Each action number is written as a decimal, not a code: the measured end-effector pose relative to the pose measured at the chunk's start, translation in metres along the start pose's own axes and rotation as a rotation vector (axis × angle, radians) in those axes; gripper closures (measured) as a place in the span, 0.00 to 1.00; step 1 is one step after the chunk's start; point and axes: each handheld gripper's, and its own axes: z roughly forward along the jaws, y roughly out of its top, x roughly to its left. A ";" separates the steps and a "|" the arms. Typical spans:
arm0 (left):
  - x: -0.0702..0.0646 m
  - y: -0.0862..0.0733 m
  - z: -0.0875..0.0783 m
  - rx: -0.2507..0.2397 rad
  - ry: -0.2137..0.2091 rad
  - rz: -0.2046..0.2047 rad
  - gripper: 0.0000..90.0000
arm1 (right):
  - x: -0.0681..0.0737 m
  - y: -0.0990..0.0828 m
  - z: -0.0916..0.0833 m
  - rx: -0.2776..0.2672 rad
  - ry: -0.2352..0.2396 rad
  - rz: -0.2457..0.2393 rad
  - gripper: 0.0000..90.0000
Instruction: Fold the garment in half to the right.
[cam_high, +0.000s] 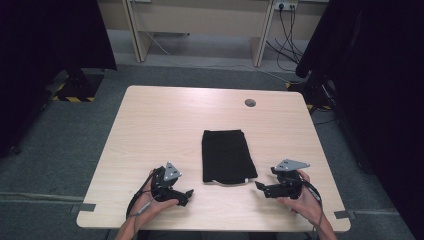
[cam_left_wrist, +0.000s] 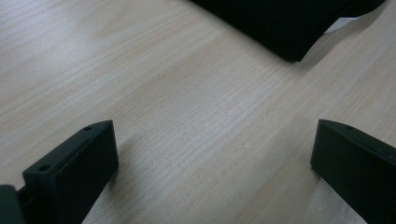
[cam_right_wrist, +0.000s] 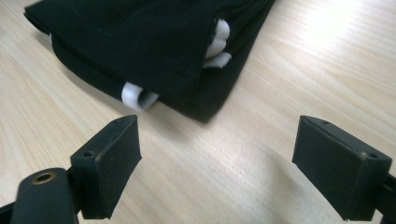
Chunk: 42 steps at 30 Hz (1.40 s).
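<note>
A folded black cloth (cam_high: 227, 155) lies in the middle of the light wooden table (cam_high: 165, 120). White edging shows along its near edge (cam_right_wrist: 135, 95). My left gripper (cam_high: 186, 194) rests near the table's front edge, left of the cloth, jaws wide apart with bare wood between them (cam_left_wrist: 212, 154). A corner of the black cloth (cam_left_wrist: 289, 28) lies ahead of it. My right gripper (cam_high: 260, 186) sits just right of the cloth's near corner, open, a short way from the cloth's edge (cam_right_wrist: 140, 42).
A small round grey cap (cam_high: 250, 102) is set in the table near its far edge. Black curtains hang at both sides. Cables (cam_high: 287, 35) and a desk frame stand on the floor beyond the table.
</note>
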 end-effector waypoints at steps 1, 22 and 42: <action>0.000 0.000 0.000 0.000 0.001 0.001 0.00 | 0.000 -0.001 0.000 0.002 -0.001 0.003 0.17; -0.002 -0.004 -0.004 0.001 0.003 0.000 0.00 | 0.006 -0.029 -0.012 0.026 -0.067 0.000 0.16; -0.014 -0.015 -0.016 0.003 0.012 -0.008 0.00 | 0.016 -0.052 -0.032 0.010 -0.090 0.024 0.14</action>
